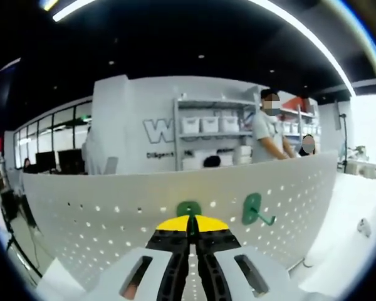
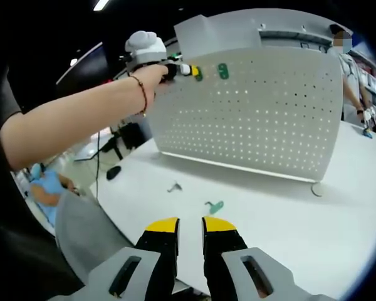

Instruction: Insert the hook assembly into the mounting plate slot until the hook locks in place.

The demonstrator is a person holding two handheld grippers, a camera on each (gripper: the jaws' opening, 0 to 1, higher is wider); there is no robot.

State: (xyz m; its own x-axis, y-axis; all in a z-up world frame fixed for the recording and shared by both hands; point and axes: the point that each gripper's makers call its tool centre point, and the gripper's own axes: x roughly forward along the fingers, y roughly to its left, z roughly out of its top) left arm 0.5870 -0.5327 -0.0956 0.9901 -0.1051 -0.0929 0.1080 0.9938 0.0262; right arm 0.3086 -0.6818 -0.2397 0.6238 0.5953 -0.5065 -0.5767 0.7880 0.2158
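Left gripper view: I'm pressing a green plastic hook against the white perforated metal mounting plate, yellow-tipped left gripper clamping it to seat it beside an already mounted green hook. Right gripper is hanging slightly parted, empty, above a spare green hook on the white table.

A white wall with large grey lettering stands in the room, and metal shelving holding white bins sits against it. Dark windows run to the wall's left, and long ceiling light strips glow above it.
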